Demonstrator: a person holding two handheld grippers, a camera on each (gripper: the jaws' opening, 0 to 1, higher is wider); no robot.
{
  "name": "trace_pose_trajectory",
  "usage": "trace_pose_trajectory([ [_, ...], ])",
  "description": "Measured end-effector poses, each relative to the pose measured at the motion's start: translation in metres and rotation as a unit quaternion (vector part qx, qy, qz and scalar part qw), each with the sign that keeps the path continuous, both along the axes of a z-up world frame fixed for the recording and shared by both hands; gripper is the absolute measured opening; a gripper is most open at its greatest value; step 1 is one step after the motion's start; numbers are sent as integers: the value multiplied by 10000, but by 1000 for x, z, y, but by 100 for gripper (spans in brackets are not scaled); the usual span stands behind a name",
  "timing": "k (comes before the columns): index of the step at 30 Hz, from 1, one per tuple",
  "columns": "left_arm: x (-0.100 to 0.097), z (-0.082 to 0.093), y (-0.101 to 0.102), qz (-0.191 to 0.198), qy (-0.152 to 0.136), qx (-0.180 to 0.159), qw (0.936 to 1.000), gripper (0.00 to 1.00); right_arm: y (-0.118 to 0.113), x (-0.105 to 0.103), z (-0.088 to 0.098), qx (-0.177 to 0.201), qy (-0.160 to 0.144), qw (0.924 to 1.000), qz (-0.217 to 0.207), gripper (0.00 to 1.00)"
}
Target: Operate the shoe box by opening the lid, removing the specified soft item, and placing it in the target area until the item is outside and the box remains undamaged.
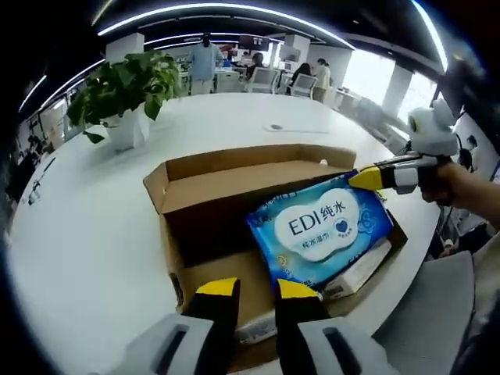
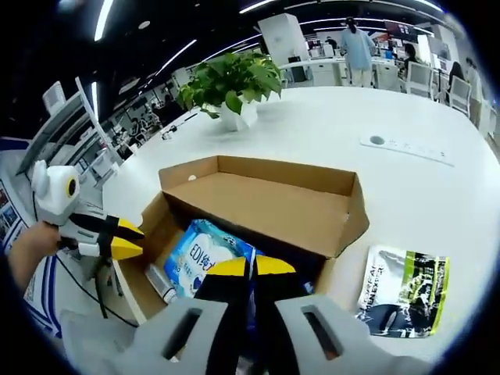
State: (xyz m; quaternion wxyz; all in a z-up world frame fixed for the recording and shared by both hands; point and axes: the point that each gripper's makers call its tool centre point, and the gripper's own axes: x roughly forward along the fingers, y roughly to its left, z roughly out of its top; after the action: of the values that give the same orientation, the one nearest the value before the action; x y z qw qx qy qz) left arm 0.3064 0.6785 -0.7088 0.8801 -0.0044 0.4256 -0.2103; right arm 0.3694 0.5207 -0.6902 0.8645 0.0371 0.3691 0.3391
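Observation:
The brown shoe box (image 1: 205, 234) (image 2: 258, 205) lies on the white table with its lid (image 1: 250, 181) folded open toward the far side. Inside it a blue wet-wipes pack (image 1: 320, 226) (image 2: 199, 251) rests tilted. My right gripper (image 1: 366, 179) (image 2: 251, 267) is shut on the pack's edge. It comes in from the right in the left gripper view, with a person's hand behind it. My left gripper (image 1: 257, 288) (image 2: 131, 237) straddles the box's end wall with its jaws closed on the cardboard.
A white flat item (image 1: 361, 272) (image 2: 160, 283) lies in the box under the pack. A printed leaflet (image 2: 402, 289) lies on the table beside the box. A potted plant (image 1: 129, 94) (image 2: 233, 87) stands farther back. Chairs and people are across the room.

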Motion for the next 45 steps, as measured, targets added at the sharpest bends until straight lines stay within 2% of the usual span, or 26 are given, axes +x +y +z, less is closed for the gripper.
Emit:
trace_pose_trajectory([
  [6, 4, -15, -14, -160, 212, -225, 9994, 18, -6, -1, 0, -1, 4, 10000, -26, 0],
  [13, 6, -30, -37, -275, 472, -689, 9961, 18, -13, -2, 0, -22, -3, 10000, -56, 0],
  [16, 2, -34, -41, -304, 592, -709, 9953, 18, -15, -3, 0, -19, -7, 10000, -73, 0],
  [19, 0, -36, -50, -314, 723, -924, 9926, 16, -16, -3, 0, -21, -19, 10000, -77, 0],
  [21, -1, -38, -49, -274, 744, -928, 9925, 14, -16, -3, 0, -16, -14, 10000, -89, 0],
  [26, -1, -35, -52, -120, 830, -1129, 9901, 7, -16, -4, 0, 21, -13, 9999, -121, 0],
  [29, -1, -35, -56, -135, 864, -1094, 9901, 5, -17, -4, -1, 29, -10, 9999, -146, 0],
  [45, -4, -19, -57, -157, 845, -1097, 9902, 2, -22, -5, 4, 132, 28, 9995, -270, 0],
])
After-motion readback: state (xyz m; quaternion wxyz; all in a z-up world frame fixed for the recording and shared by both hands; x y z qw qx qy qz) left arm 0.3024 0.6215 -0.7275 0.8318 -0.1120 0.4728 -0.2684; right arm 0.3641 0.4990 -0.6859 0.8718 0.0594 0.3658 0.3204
